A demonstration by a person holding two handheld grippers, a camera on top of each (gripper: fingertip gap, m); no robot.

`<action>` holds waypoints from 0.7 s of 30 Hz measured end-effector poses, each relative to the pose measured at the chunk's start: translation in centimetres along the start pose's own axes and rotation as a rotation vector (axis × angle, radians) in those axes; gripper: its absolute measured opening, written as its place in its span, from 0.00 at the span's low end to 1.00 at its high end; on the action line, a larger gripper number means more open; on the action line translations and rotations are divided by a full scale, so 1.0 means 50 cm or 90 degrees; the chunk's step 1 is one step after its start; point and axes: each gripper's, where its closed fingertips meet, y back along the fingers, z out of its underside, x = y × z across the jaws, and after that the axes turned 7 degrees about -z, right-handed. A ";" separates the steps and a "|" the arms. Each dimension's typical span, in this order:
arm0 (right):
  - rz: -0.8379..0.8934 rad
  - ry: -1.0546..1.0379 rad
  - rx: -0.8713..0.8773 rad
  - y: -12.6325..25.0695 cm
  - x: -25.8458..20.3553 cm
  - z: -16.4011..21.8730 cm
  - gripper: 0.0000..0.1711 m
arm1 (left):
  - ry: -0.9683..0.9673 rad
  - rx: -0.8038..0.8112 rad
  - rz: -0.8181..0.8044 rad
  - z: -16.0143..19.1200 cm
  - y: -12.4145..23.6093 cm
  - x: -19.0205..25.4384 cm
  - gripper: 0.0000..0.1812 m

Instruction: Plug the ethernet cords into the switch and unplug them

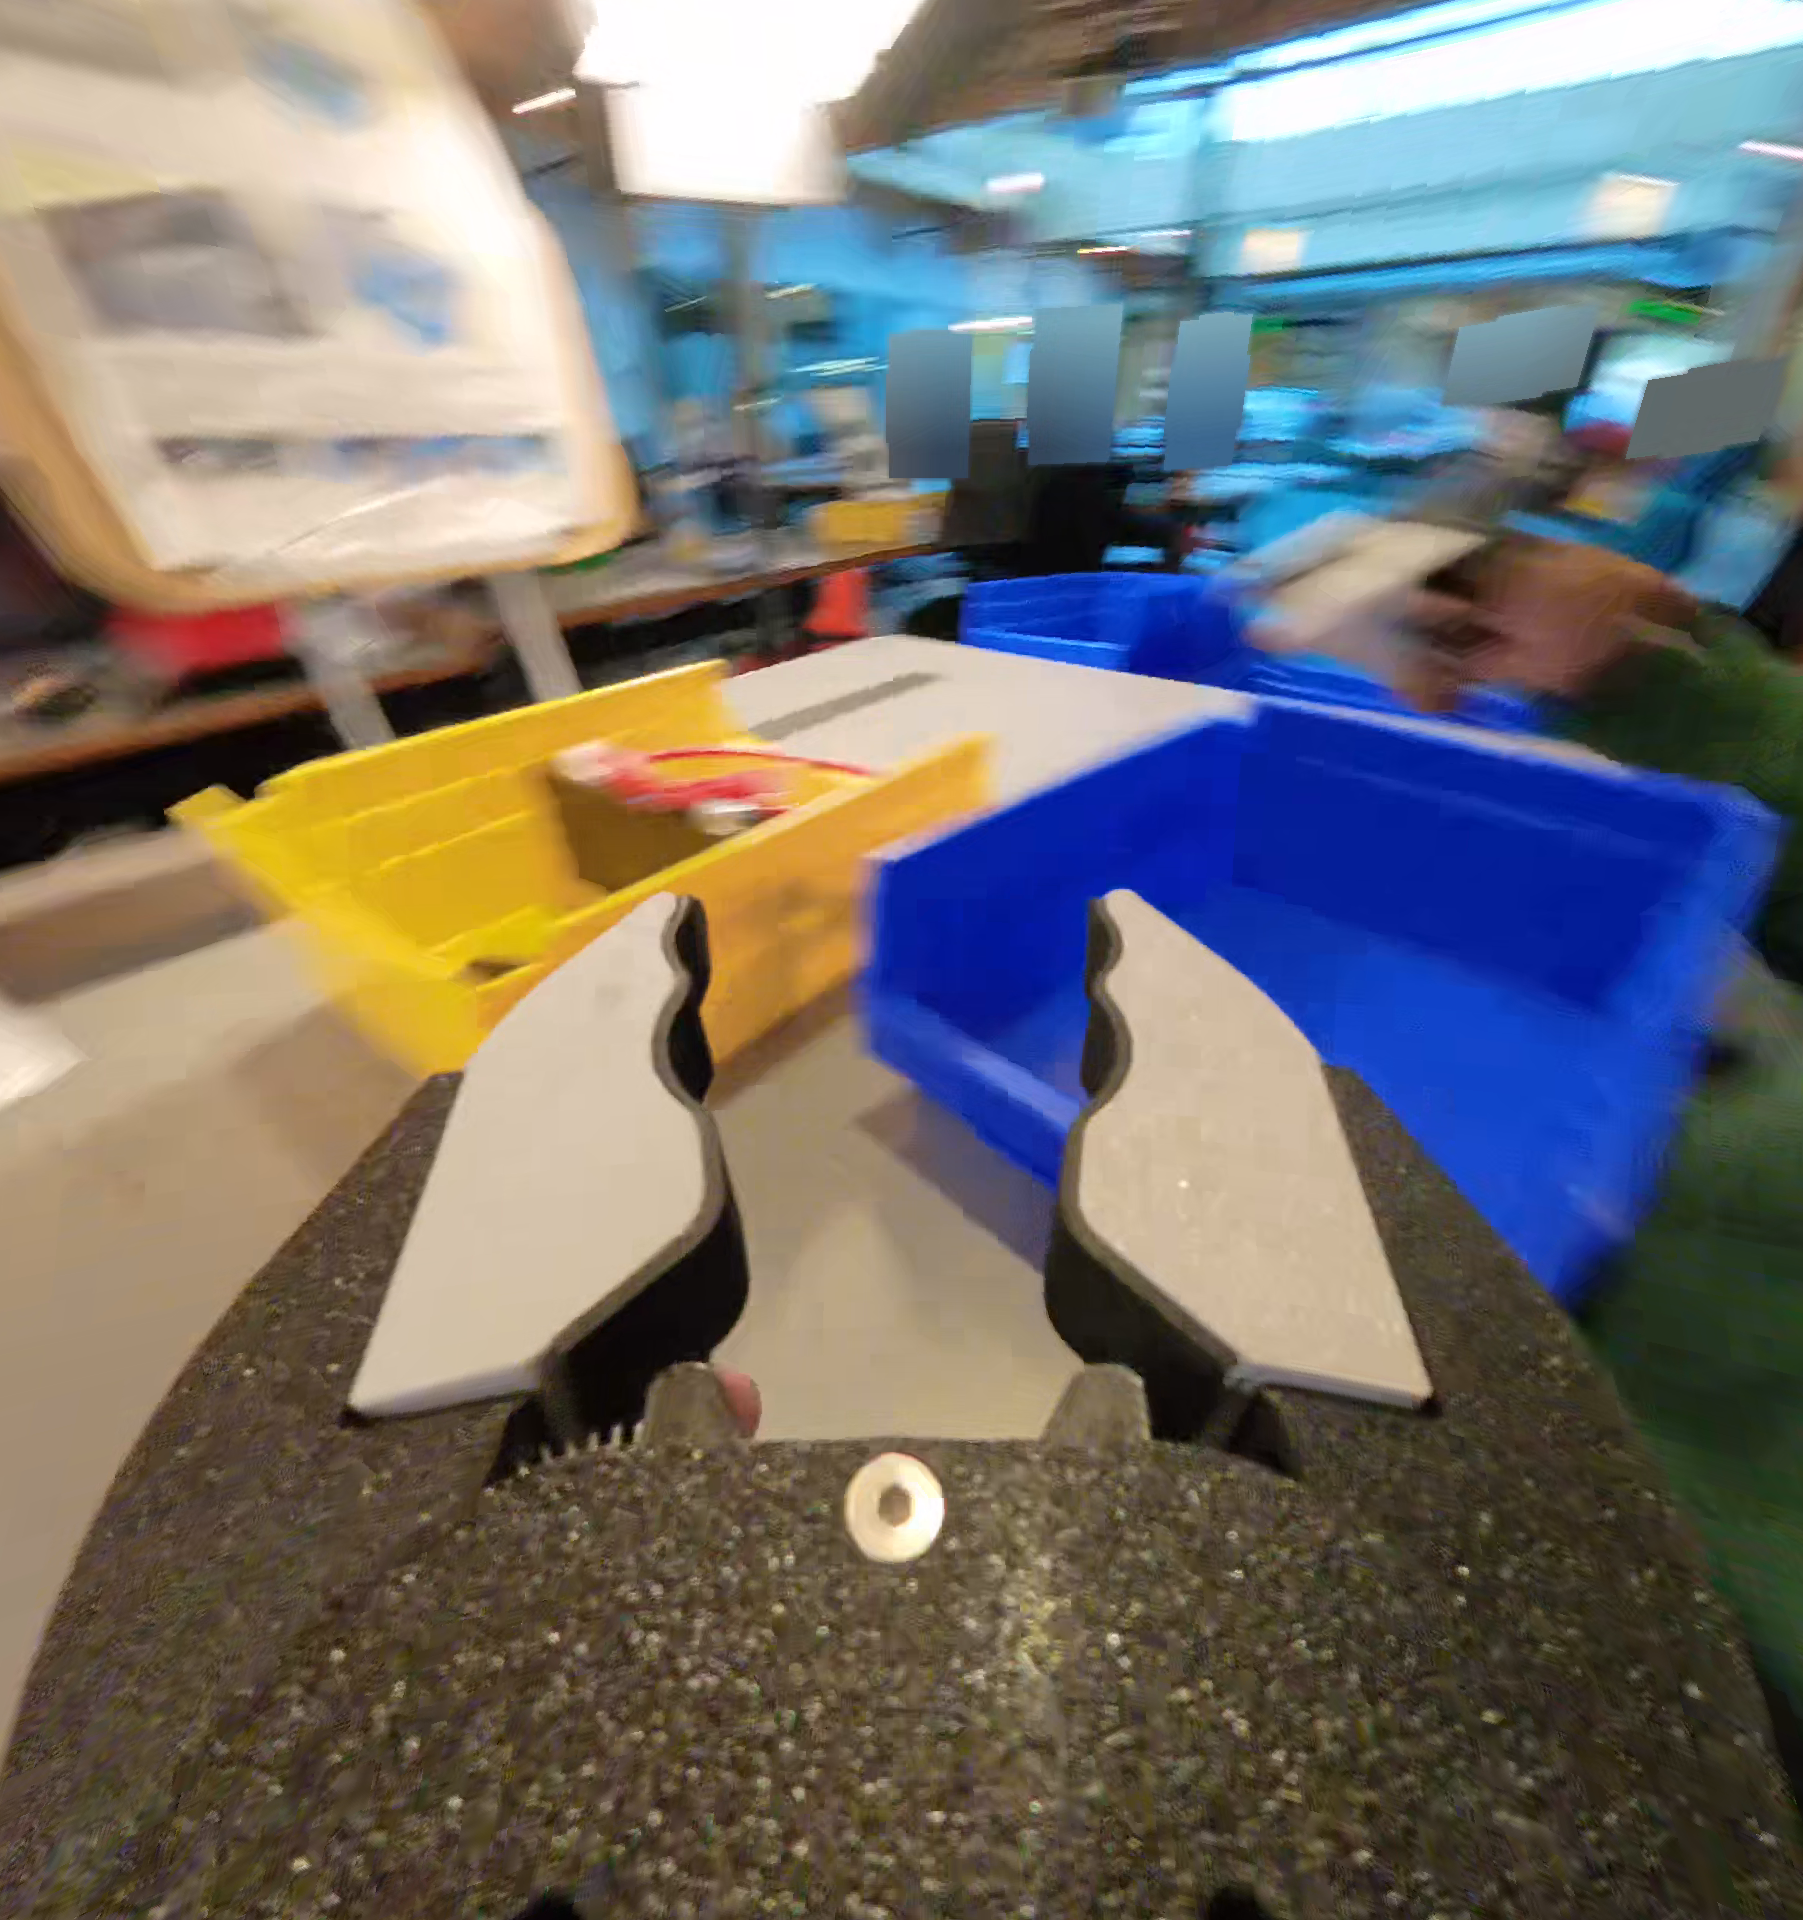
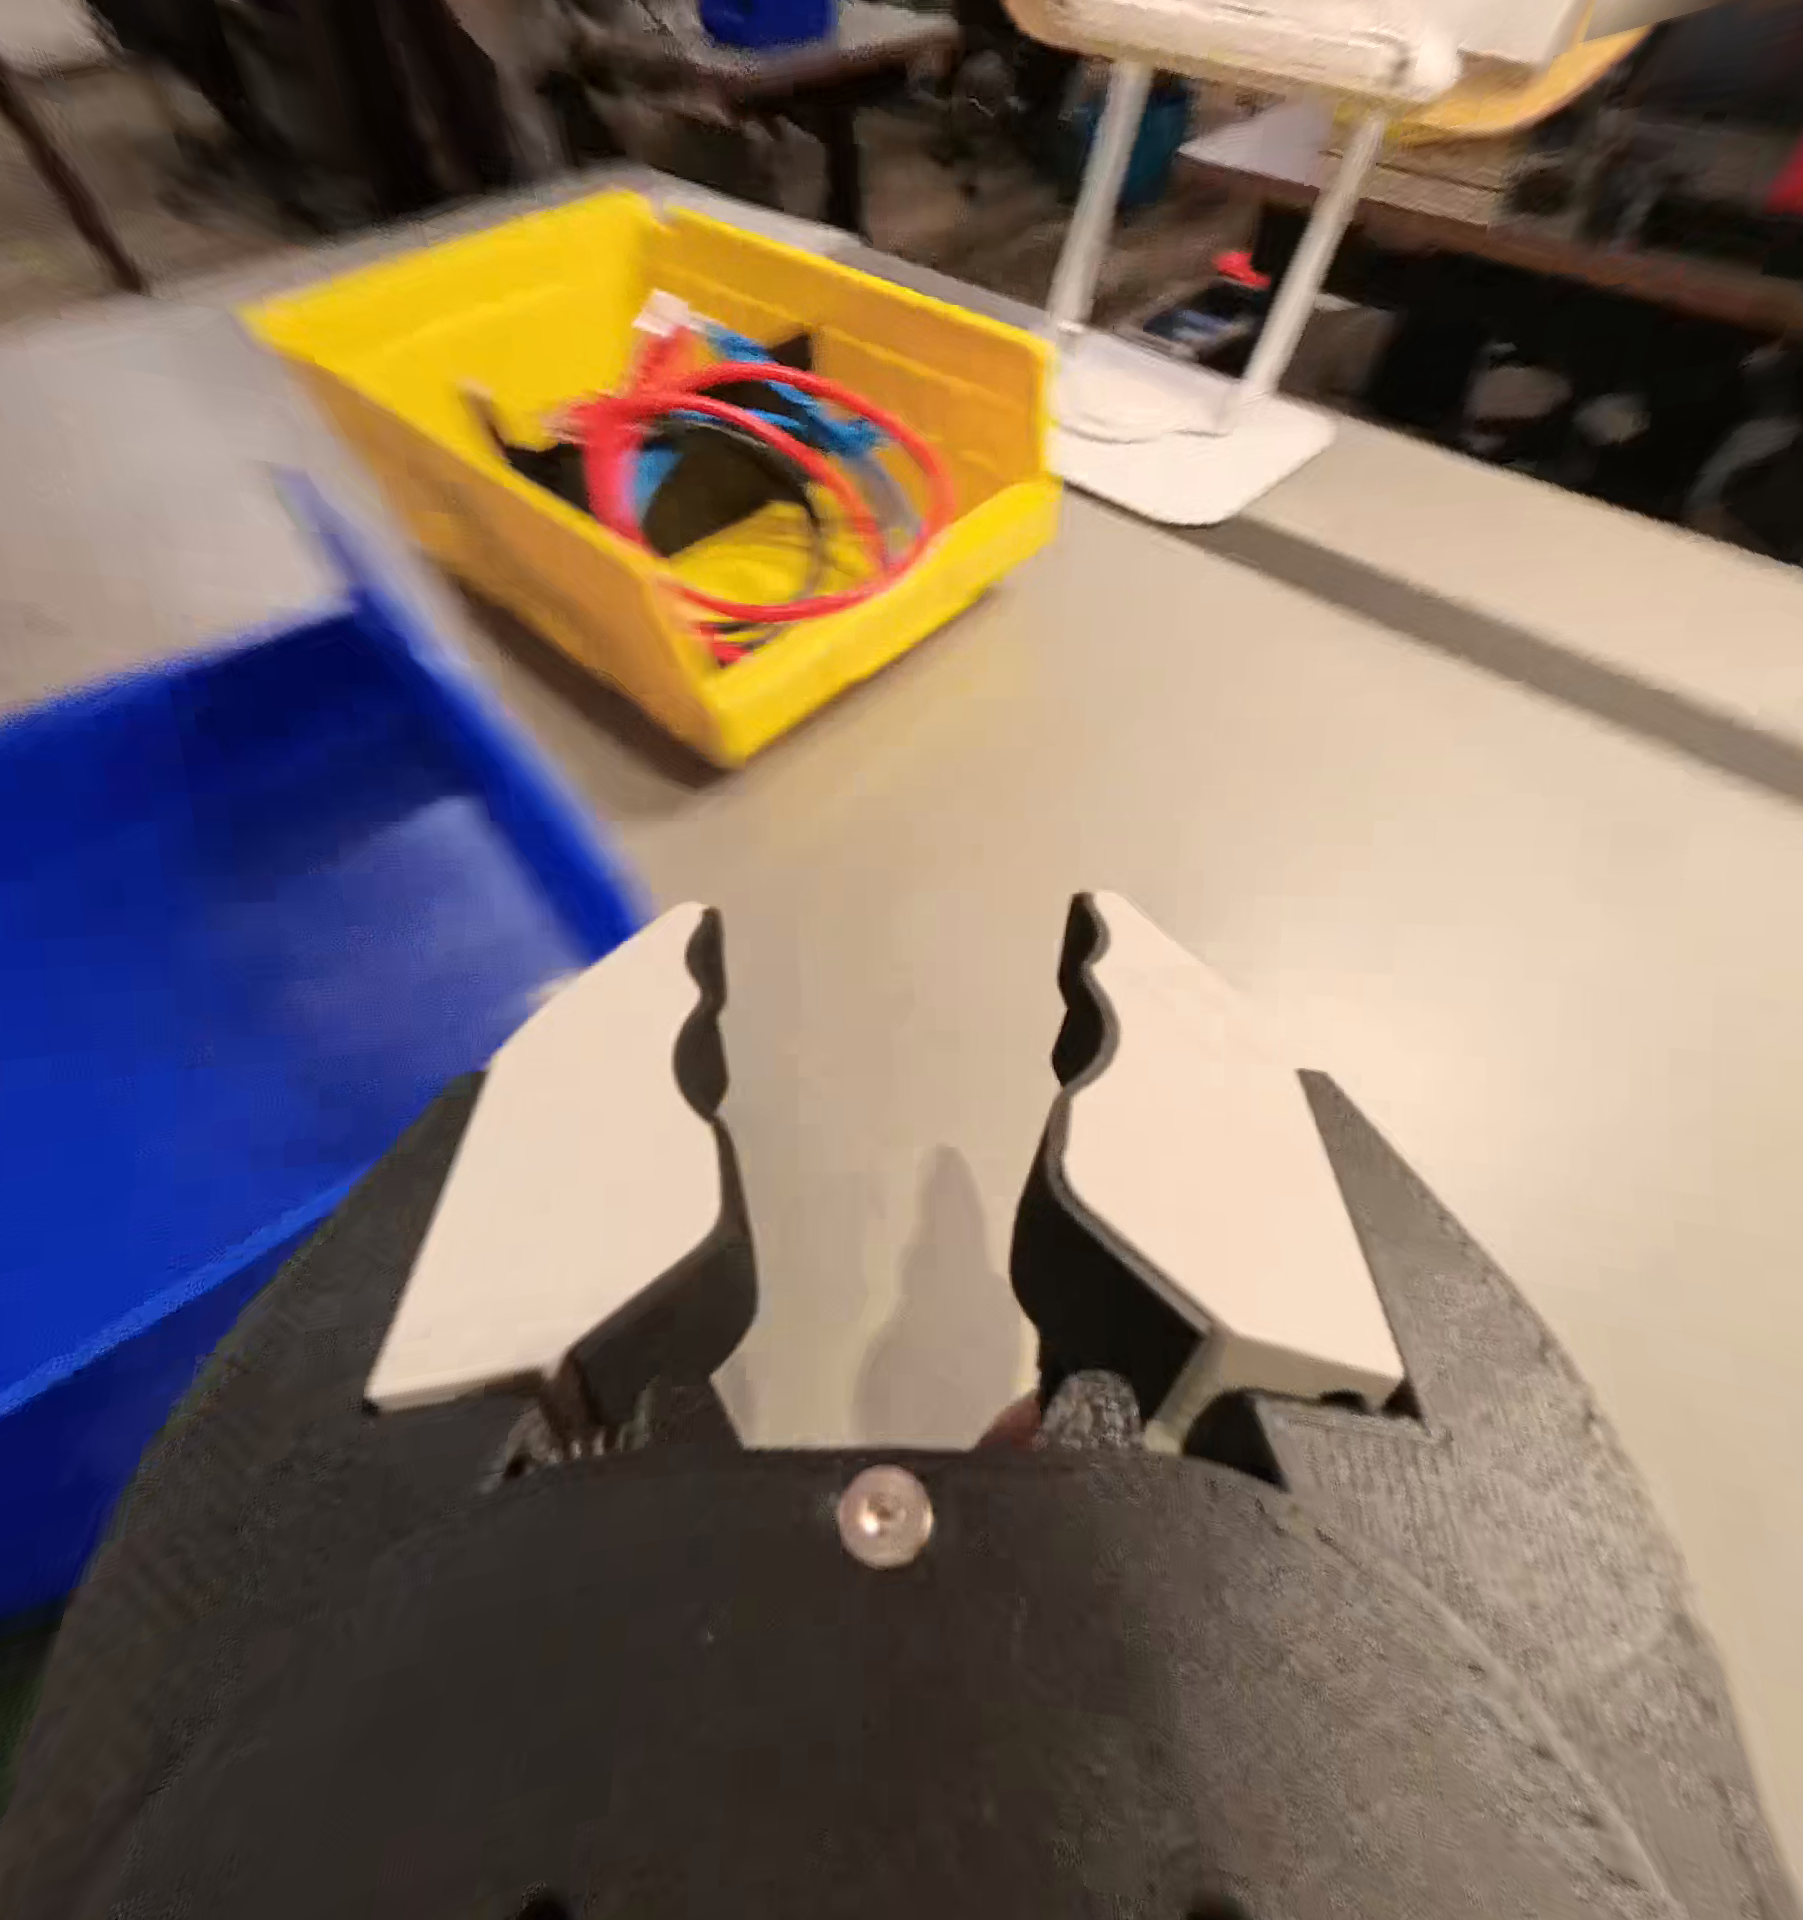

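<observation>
A yellow bin (image 2: 907,582) on the grey table holds coiled red ethernet cords (image 2: 772,488) and blue cords (image 2: 762,400). It also shows in the left wrist view (image 1: 398,883) with a red cord (image 1: 751,764) inside. My left gripper (image 1: 892,920) is open and empty, held above the table before the yellow bin and a blue bin (image 1: 1396,935). My right gripper (image 2: 892,925) is open and empty, above bare table, with the yellow bin further ahead. No switch is clearly visible; both views are blurred.
The blue bin (image 2: 201,935) sits at the right gripper's left. A second blue bin (image 1: 1084,613) stands further back. A white stand (image 2: 1188,436) holding a paper board (image 1: 253,291) is beyond the yellow bin. A person's hand (image 1: 1562,634) in a green sleeve holds a flat grey object. The grippers' ends are close to 40 cm from one another.
</observation>
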 end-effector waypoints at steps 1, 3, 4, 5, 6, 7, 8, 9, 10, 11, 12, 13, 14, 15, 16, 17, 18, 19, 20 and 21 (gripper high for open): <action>-0.036 -0.020 0.034 0.032 -0.050 0.007 0.38 | 0.052 -0.018 -0.075 -0.012 -0.015 -0.060 0.39; -0.056 -0.059 0.098 0.081 -0.126 0.024 0.39 | 0.123 -0.038 -0.163 -0.033 -0.051 -0.155 0.40; -0.059 -0.069 0.103 0.094 -0.158 0.042 0.40 | 0.141 -0.059 -0.189 -0.036 -0.076 -0.194 0.40; -0.055 -0.070 0.095 0.099 -0.183 0.062 0.43 | 0.145 -0.094 -0.214 -0.031 -0.105 -0.230 0.42; -0.047 -0.068 0.089 0.100 -0.200 0.077 0.44 | 0.142 -0.135 -0.235 -0.021 -0.135 -0.260 0.44; -0.041 -0.073 0.088 0.094 -0.212 0.088 0.44 | 0.142 -0.180 -0.244 -0.005 -0.166 -0.281 0.46; -0.041 -0.080 0.077 0.084 -0.219 0.097 0.45 | 0.146 -0.226 -0.243 0.014 -0.196 -0.292 0.48; -0.047 -0.082 0.061 0.069 -0.225 0.105 0.45 | 0.149 -0.270 -0.237 0.035 -0.225 -0.297 0.49; -0.054 -0.080 0.041 0.055 -0.228 0.111 0.45 | 0.143 -0.313 -0.232 0.056 -0.248 -0.298 0.50; -0.063 -0.076 0.024 0.042 -0.230 0.113 0.45 | 0.132 -0.352 -0.226 0.076 -0.266 -0.296 0.51; -0.078 -0.078 0.015 0.030 -0.233 0.111 0.43 | 0.120 -0.385 -0.223 0.094 -0.280 -0.296 0.51; -0.087 -0.078 0.004 0.021 -0.235 0.109 0.42 | 0.111 -0.411 -0.223 0.110 -0.290 -0.297 0.49; -0.086 -0.073 -0.007 0.014 -0.231 0.106 0.40 | 0.108 -0.425 -0.232 0.120 -0.298 -0.303 0.53; -0.081 -0.066 -0.026 0.006 -0.226 0.107 0.41 | 0.128 -0.428 -0.221 0.124 -0.306 -0.303 0.51; -0.089 -0.066 -0.038 0.000 -0.226 0.104 0.37 | 0.145 -0.424 -0.224 0.124 -0.309 -0.311 0.46; -0.094 -0.060 -0.055 -0.005 -0.227 0.102 0.35 | 0.145 -0.425 -0.239 0.125 -0.307 -0.326 0.37; -0.094 -0.049 -0.071 -0.009 -0.227 0.100 0.34 | 0.135 -0.437 -0.252 0.133 -0.301 -0.341 0.27; -0.097 -0.038 -0.079 -0.011 -0.230 0.095 0.34 | 0.128 -0.457 -0.255 0.146 -0.296 -0.350 0.25; -0.110 -0.036 -0.080 -0.013 -0.238 0.087 0.34 | 0.127 -0.483 -0.254 0.164 -0.290 -0.356 0.23; -0.119 -0.032 -0.086 -0.014 -0.244 0.082 0.34 | 0.128 -0.505 -0.249 0.183 -0.286 -0.358 0.21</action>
